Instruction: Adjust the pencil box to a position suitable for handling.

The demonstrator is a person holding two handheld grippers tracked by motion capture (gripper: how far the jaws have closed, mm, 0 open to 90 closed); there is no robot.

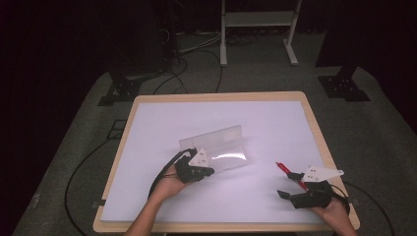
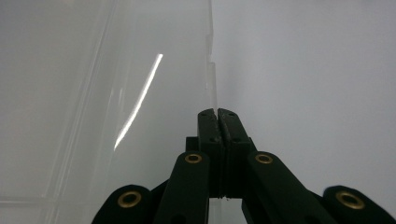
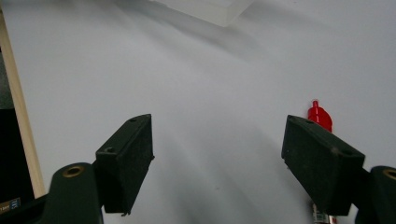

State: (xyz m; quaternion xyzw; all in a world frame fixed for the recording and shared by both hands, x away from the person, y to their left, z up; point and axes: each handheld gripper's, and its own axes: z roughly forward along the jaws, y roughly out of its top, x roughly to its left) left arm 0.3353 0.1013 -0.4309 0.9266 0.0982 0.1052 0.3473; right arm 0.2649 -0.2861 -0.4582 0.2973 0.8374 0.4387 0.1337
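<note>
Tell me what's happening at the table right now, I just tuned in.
A person works at a white-topped table with a gripper in each hand. The left gripper is shut on the edge of a clear plastic box lying open near the table's middle. The right gripper is open, low over the table near its right front corner, with a red pen lying beside it. The pen isn't gripped yet.

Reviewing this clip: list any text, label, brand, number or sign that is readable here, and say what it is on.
Nothing can be read.
Red pen: a pale band near its lower end in the right gripper view may carry print, too small and blurred to read.
Clear plastic case, clamped at its edge by the left hand-held gripper: no print seen.
White table top: no markings seen.
</note>
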